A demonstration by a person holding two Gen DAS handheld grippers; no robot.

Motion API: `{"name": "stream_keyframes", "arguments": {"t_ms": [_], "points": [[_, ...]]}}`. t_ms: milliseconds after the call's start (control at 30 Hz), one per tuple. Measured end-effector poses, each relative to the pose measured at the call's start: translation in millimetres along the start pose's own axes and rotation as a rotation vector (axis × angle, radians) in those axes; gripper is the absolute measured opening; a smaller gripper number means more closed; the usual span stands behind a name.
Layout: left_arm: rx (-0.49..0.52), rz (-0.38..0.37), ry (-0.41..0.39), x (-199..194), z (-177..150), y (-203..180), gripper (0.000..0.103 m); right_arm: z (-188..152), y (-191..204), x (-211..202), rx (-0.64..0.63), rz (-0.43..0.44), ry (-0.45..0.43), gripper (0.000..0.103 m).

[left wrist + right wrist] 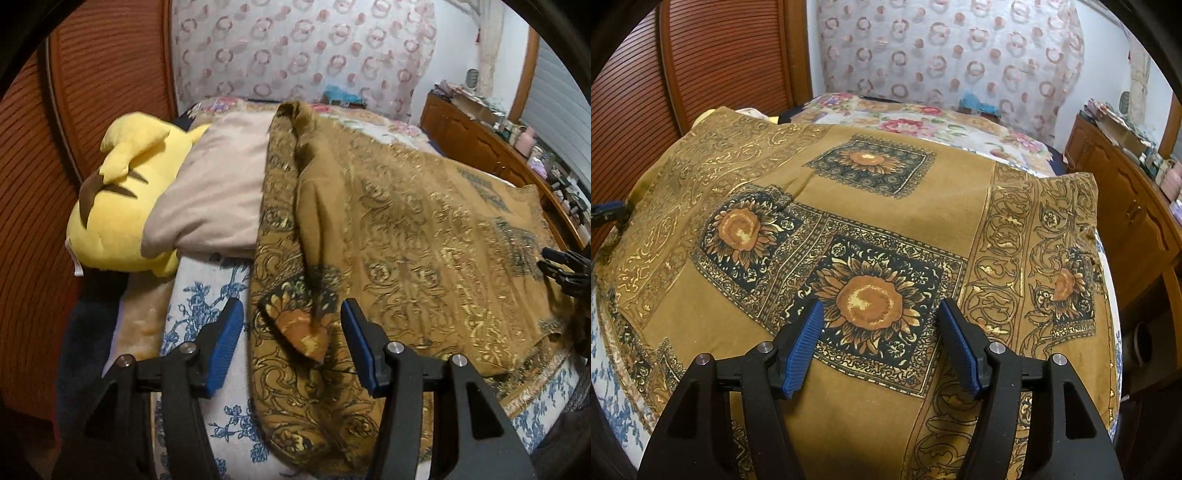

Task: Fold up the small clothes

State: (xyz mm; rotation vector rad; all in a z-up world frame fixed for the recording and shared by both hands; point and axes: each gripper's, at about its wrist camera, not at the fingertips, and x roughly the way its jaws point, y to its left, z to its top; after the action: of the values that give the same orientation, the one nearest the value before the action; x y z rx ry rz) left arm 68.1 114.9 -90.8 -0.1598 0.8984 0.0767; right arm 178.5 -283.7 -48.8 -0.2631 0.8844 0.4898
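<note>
A mustard-brown cloth (406, 229) printed with sunflowers and gold scrollwork lies spread over the bed, and a raised fold runs along its left side. My left gripper (291, 332) is open just above the cloth's near left edge, with a sunflower corner lying between its blue pads (229, 339) and untouched by them. In the right wrist view the same cloth (886, 192) fills the bed. My right gripper (881, 321) hangs open over a large sunflower, holding nothing. The right gripper's black frame (565, 273) also shows at the cloth's right edge.
A yellow plush toy (122, 206) and a beige pillow (218, 195) lie at the left of the bed. A white sheet with blue flowers (199, 295) shows under the cloth. Wooden slatted doors (85, 74) stand on the left, and a cluttered wooden cabinet (1126, 199) on the right.
</note>
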Motion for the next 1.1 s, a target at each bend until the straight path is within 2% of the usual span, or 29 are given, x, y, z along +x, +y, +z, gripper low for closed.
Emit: {"name": "stream_keyframes", "arguments": {"t_ms": [133, 667, 733, 800, 833, 867, 900, 1000, 1100], "points": [[-0.009, 0.006, 0.023, 9.6, -3.5, 1.3, 0.054, 0.2, 0.1, 0.1, -0.002, -0.004, 0.000, 0.066], [0.004, 0.012, 0.004, 13.0, -0.7, -3.9, 0.054, 1.8, -2.5, 1.1, 0.007, -0.003, 0.002, 0.069], [0.000, -0.007, -0.005, 12.6, -0.6, -3.6, 0.047, 2.0, -2.2, 1.2, 0.006, -0.003, 0.002, 0.069], [-0.005, -0.033, -0.008, 12.6, 0.7, -3.6, 0.030, 2.1, -2.2, 1.2, 0.007, -0.004, 0.002, 0.069], [-0.004, -0.044, -0.005, 13.0, 1.3, -4.8, 0.026, 2.1, -2.2, 1.2, 0.006, -0.005, 0.002, 0.069], [0.001, -0.057, -0.001, 13.2, 2.2, -7.6, 0.016, 2.4, -1.6, 1.4, 0.005, -0.008, 0.001, 0.070], [0.004, -0.065, -0.002, 12.0, 3.0, -10.5, 0.010, 2.5, -1.7, 1.4, 0.004, -0.010, 0.001, 0.070], [0.016, -0.078, -0.024, 4.6, 8.8, -18.9, 0.006, 2.2, -1.5, 0.3, 0.001, -0.005, 0.002, 0.070], [0.033, -0.112, -0.062, -8.3, 17.0, -29.3, 0.005, 0.1, -3.4, -5.3, 0.015, -0.002, -0.005, 0.070]]}}
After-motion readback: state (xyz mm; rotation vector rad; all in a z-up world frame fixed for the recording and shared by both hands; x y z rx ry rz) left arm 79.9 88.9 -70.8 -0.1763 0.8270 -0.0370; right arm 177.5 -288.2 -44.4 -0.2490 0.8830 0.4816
